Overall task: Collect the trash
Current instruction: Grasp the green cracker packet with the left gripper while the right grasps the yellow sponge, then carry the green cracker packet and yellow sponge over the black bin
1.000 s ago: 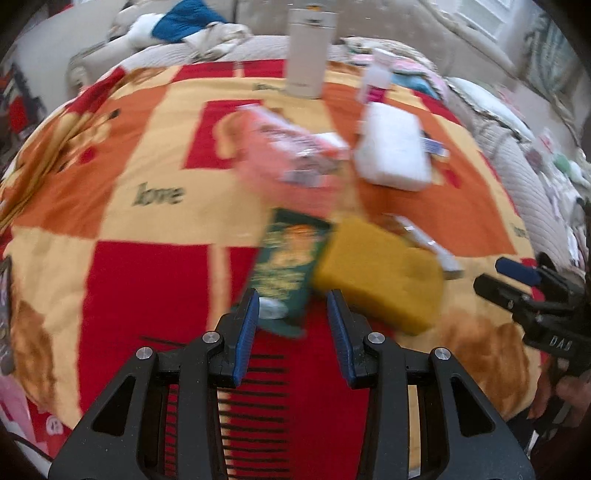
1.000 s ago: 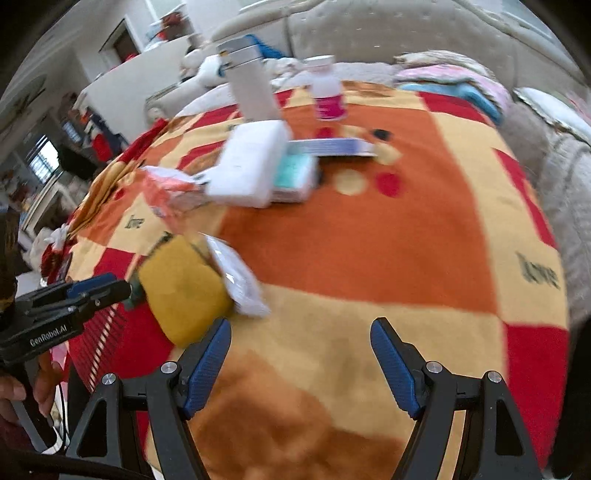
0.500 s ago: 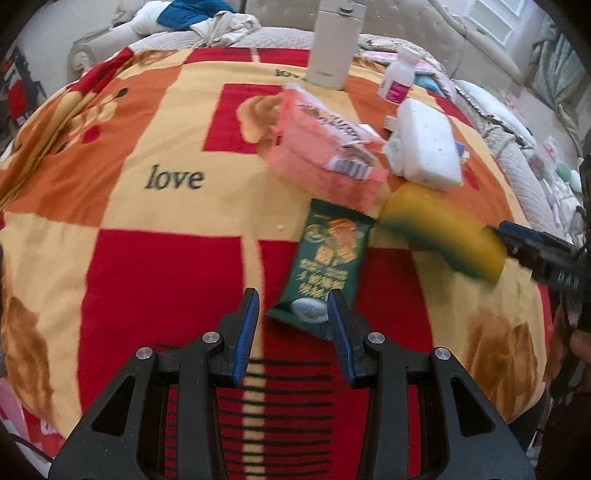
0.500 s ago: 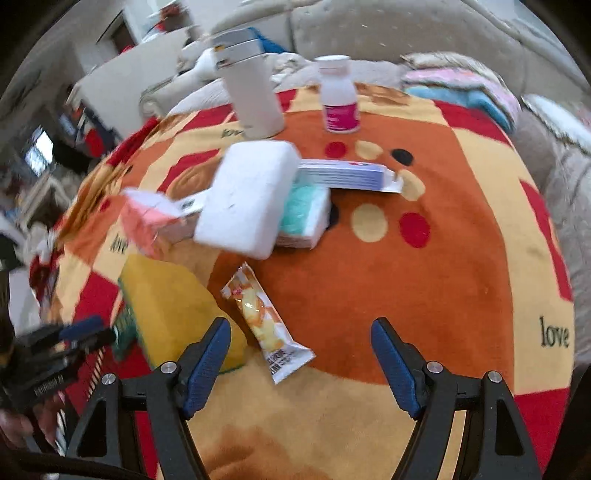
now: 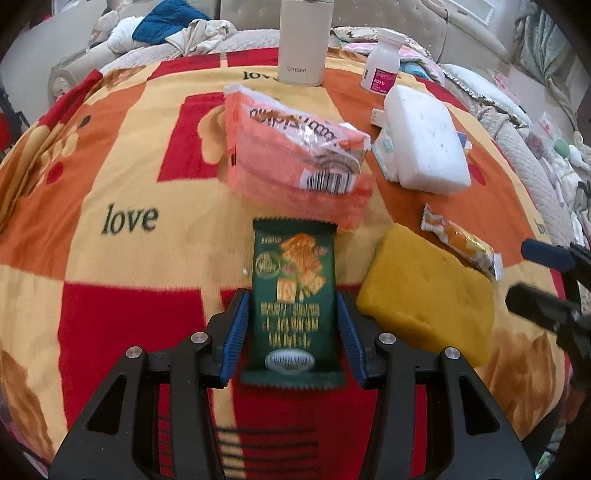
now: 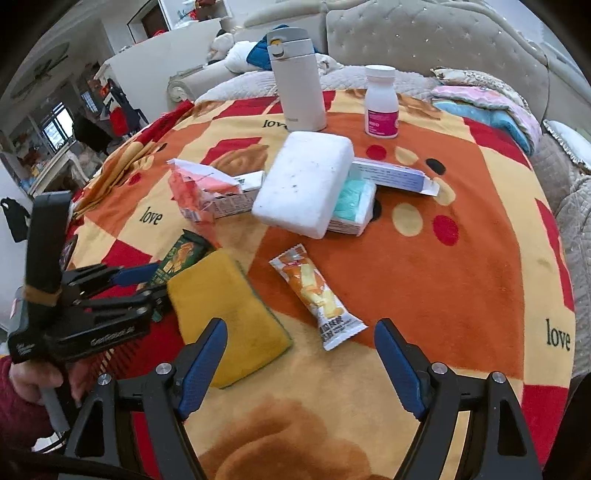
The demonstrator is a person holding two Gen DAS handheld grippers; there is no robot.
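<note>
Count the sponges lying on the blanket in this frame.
2. The yellow sponge lies near the front, between the green cracker packet and the orange snack wrapper. The white sponge rests farther back, atop a tissue pack. Others may be hidden.

left gripper (image 5: 291, 332) opening, straddling green wrapper (image 5: 293, 306)

A red, orange and cream patchwork blanket (image 6: 461, 280) printed with the word "love" covered the table. At its far edge stood a tall cream insulated flask (image 6: 297, 85) and, just to its right, a white plastic pill bottle with a pink label (image 6: 381, 103). A white foam block (image 6: 304, 182) lay tilted across a pack of teal tissues (image 6: 354, 203). A yellow sponge with a green scouring side (image 6: 225, 314) sat nearer the camera. Behind stretched a beige tufted sofa (image 6: 424, 33) strewn with folded pink and blue cloths (image 6: 487, 107).
</note>
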